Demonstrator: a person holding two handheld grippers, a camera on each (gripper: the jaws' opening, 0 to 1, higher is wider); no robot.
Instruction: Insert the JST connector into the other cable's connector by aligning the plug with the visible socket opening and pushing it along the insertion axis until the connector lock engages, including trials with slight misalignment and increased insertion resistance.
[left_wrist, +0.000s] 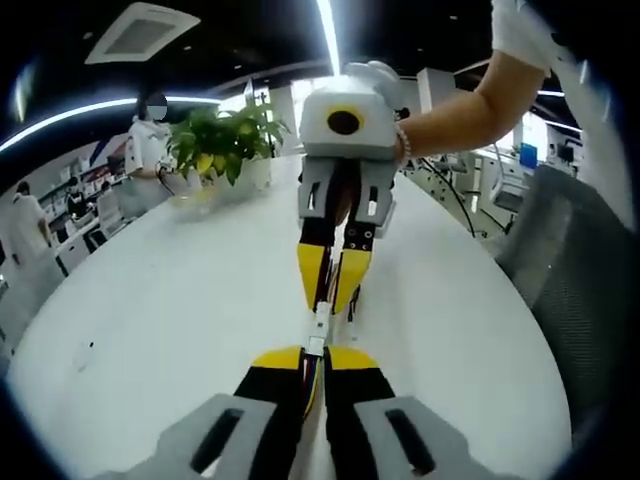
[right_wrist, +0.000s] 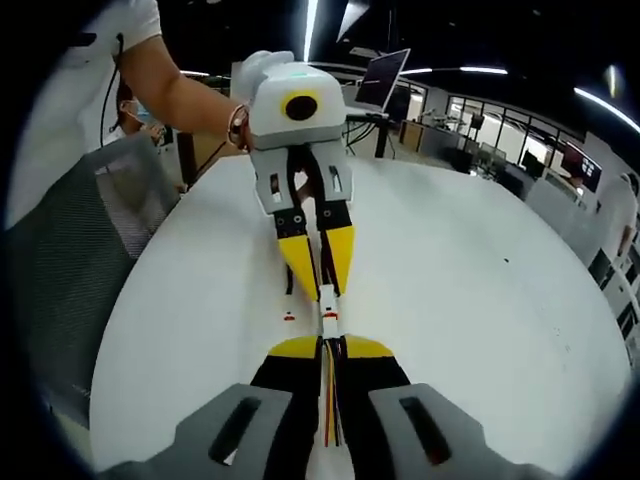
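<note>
Over the white table (left_wrist: 180, 300), my two grippers meet tip to tip. My left gripper (left_wrist: 314, 356) is shut on a cable of red, yellow and black wires (left_wrist: 310, 380) ending in a small white JST connector (left_wrist: 318, 335). My right gripper (left_wrist: 334, 290) comes in from the far side, shut on the other cable's connector, which touches the first in one line. In the right gripper view my right gripper (right_wrist: 330, 346) grips its wires (right_wrist: 330, 400), the white connectors (right_wrist: 328, 320) sit at its tips, and my left gripper (right_wrist: 322, 285) faces it. Whether the lock has engaged is too small to tell.
A potted plant (left_wrist: 225, 140) stands at the table's far edge. A grey mesh chair (left_wrist: 575, 260) (right_wrist: 80, 260) sits beside the table. The person's forearm (left_wrist: 460, 100) reaches in from the side. A laptop (right_wrist: 385, 75) and desks lie beyond, with people in the background.
</note>
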